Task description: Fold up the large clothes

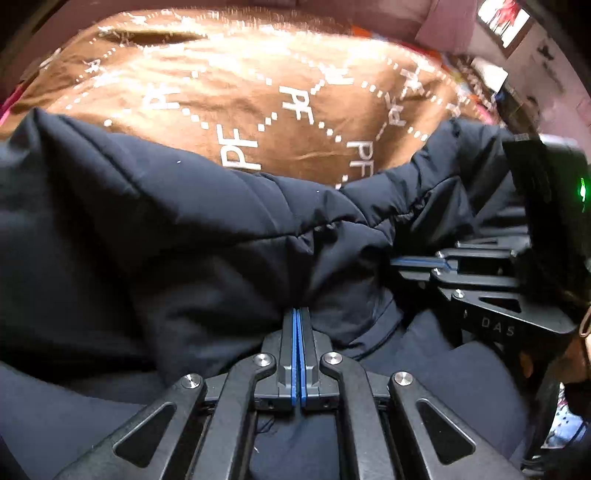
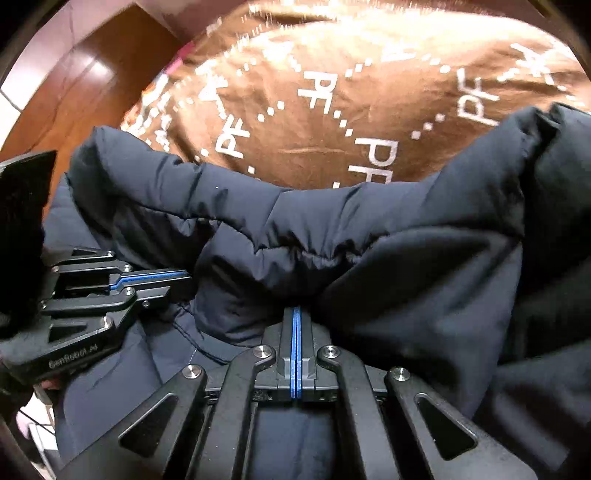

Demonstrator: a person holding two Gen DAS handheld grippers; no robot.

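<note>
A dark navy padded jacket (image 1: pixel 184 229) lies bunched over a brown blanket with white "PF" lettering (image 1: pixel 229 88). My left gripper (image 1: pixel 298 314) is shut on a fold of the jacket, its blue pads pressed together. My right gripper (image 2: pixel 296 312) is likewise shut on the jacket (image 2: pixel 406 258). The right gripper also shows at the right of the left wrist view (image 1: pixel 417 263), pinching the same bunched edge. The left gripper shows at the left of the right wrist view (image 2: pixel 166 275). The two grippers hold the jacket close together, side by side.
The brown blanket (image 2: pixel 332 110) covers the surface beyond the jacket. A wooden floor (image 2: pixel 74 92) shows at the far left in the right wrist view. A pink wall with a framed picture (image 1: pixel 506 18) is at the upper right.
</note>
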